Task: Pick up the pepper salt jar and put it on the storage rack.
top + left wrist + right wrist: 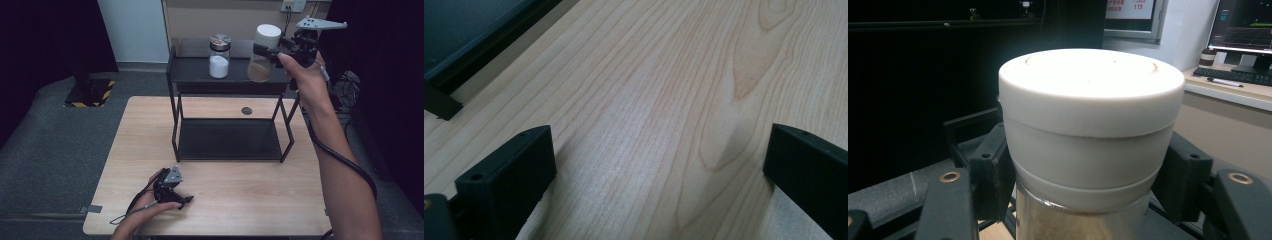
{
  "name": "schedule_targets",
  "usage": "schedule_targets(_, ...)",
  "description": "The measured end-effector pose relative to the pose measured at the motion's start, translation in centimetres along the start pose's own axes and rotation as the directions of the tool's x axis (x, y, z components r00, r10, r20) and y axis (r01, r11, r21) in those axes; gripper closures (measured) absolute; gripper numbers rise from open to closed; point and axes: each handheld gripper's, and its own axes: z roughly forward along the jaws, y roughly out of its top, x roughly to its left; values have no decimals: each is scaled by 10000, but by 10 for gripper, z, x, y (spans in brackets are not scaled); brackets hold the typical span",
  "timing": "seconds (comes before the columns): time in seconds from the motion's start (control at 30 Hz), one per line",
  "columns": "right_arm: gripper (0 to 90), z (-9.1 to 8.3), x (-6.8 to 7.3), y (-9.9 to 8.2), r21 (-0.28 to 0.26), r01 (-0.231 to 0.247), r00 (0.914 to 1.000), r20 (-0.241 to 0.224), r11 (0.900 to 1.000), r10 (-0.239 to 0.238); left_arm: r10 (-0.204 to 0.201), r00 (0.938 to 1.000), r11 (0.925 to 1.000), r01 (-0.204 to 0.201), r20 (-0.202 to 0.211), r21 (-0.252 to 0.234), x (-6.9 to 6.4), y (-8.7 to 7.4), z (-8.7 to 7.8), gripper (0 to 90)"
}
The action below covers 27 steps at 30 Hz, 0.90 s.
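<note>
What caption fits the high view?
Right gripper holds a white-lidded jar above the black shelf.

Blk rack (227,80), prob. sugar jar (219,56).

The one legible mark is the red number "115" on the white sign (1133,10) behind the glass at the top of the right gripper view (the red characters to its left are too blurred to make out). The monitor (1245,22) at the right edge shows coloured lines, too small to read. The yellow-and-black hazard stripes (92,95) on the floor in the high view carry no words.
</note>
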Motion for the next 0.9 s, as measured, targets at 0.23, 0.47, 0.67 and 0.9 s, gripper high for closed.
schedule_targets(0.23,362,4,-5,-2,75,-87,9998,182,9999,86,52,10000,10000,-52,13,41,0,1,0,0)
schedule_targets(0.47,362,8,-8,-4,111,-95,9991,407,9999,91,53,10000,10000,-53,16,43,0,1,0,0)
schedule_targets(0.67,362,14,-9,-4,274,-58,9988,481,9996,45,54,10000,10000,-54,12,43,0,1,0,0)
schedule_targets(0.9,362,20,-12,-8,318,-137,9990,431,9994,123,54,10000,10000,-54,11,44,0,1,0,0)
